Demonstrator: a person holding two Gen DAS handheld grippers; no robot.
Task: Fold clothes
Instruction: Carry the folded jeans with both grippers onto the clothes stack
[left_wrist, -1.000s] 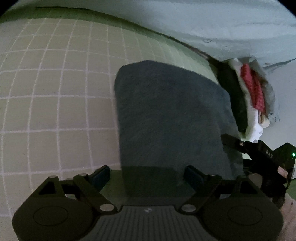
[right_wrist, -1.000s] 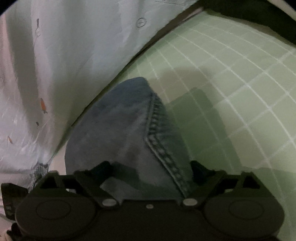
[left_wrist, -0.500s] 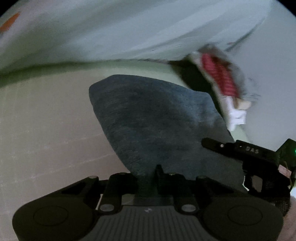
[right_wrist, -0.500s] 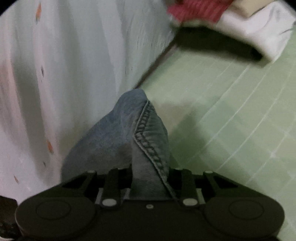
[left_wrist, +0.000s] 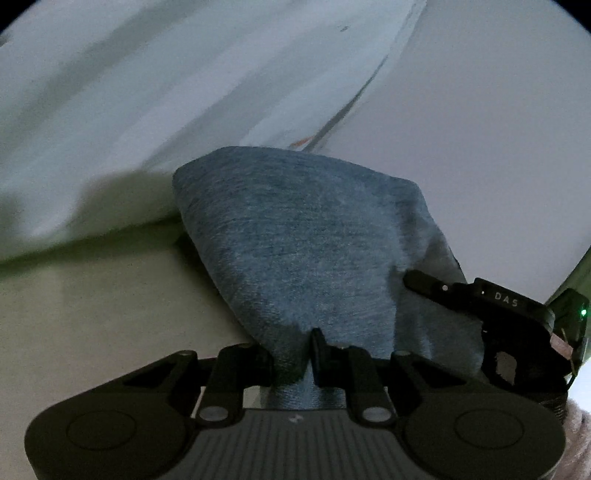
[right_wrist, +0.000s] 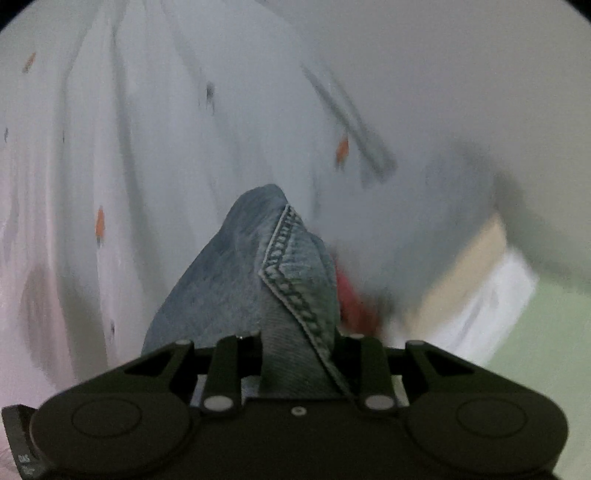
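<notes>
**Carry the denim level between both tools**

Left wrist view: the left tool (left_wrist: 314, 354) is clamped on the blue denim garment (left_wrist: 314, 243), which fills centre frame above the green mat (left_wrist: 92, 314); keep it taut.

Right wrist view: the right tool (right_wrist: 299, 350) pinches the garment's stitched seam (right_wrist: 291, 280) at centre; hold both heights matched.
</notes>
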